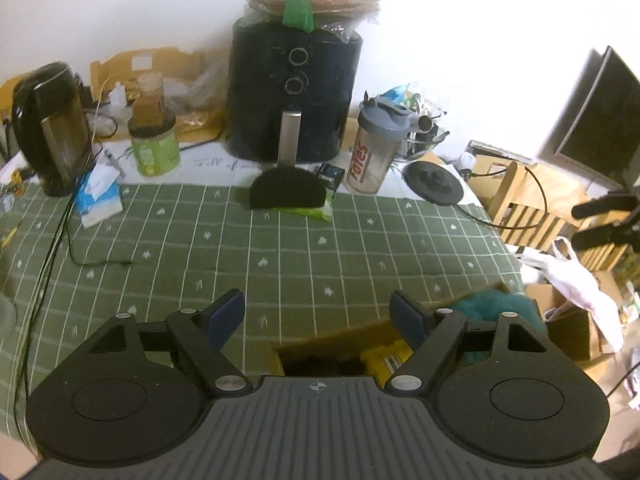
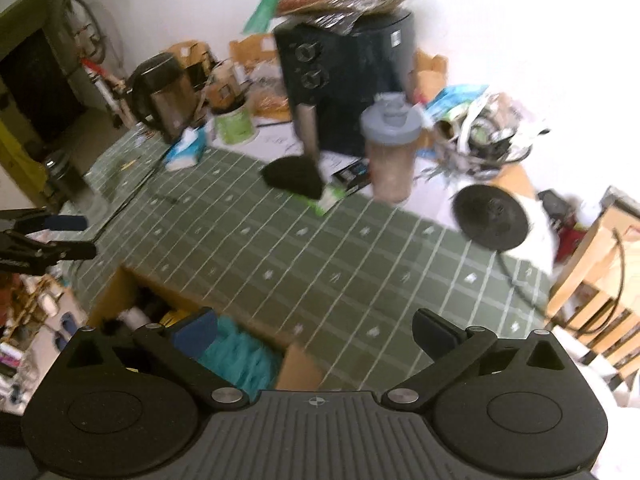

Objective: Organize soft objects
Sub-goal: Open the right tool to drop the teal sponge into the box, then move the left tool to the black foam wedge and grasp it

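Black and fuzzy, the half-round soft pad (image 1: 289, 189) is what I see far ahead in the left wrist view, at about 12 o'clock from my left gripper (image 1: 318, 314). It rests on a green packet (image 1: 316, 211), just in front of the air fryer (image 1: 294, 92), and its straight edge lies across my line of approach, from 9 to 3 o'clock. The left gripper's jaws stand spread wide with nothing between them. It hovers over the near edge of the green checked tablecloth (image 1: 240, 248). Below it, at 5 o'clock, the cardboard box (image 1: 340, 340) is open, with teal fluffy material (image 1: 496, 306) and something yellow inside.

From the right wrist view, which is blurred, the same black pad (image 2: 294, 178) lies toward 11 o'clock, well apart from my right gripper (image 2: 316, 330). This gripper is also spread and holds nothing. The box (image 2: 116, 292) is at 8 o'clock, and the teal fluff (image 2: 236, 354) shows beside the left finger. The left gripper (image 2: 76, 236) appears at the 9 o'clock edge.

I judge that neither arm is clearly nearer; both need a long forward reach. The pad looks light and compressible, so a pinch across its thin dimension should hold it.
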`<state>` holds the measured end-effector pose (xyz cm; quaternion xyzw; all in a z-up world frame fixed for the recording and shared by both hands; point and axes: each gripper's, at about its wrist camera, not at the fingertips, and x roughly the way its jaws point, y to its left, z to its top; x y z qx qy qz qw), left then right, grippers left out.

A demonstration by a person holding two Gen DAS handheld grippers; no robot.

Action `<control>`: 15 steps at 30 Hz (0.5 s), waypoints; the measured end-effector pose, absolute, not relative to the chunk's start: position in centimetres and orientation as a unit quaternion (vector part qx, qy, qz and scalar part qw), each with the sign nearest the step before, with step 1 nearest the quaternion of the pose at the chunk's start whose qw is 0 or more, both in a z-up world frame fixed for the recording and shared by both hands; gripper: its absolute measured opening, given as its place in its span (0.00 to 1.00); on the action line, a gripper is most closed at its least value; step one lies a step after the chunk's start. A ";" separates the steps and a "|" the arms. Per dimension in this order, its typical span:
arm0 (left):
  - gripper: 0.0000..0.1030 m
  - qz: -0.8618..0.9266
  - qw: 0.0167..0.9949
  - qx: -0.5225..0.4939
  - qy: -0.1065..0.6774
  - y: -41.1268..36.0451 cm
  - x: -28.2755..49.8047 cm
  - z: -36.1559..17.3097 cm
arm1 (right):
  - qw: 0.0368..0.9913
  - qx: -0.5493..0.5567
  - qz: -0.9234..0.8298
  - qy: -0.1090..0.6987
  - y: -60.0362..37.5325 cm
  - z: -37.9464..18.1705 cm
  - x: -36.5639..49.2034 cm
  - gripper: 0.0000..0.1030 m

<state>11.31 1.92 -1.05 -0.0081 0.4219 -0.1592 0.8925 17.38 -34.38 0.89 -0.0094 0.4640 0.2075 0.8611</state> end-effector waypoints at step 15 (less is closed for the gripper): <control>0.77 -0.197 0.892 0.056 0.402 1.3 20.3 -4.5 | 0.883 0.002 0.190 0.430 -32.2 -3.1 25.6 1.00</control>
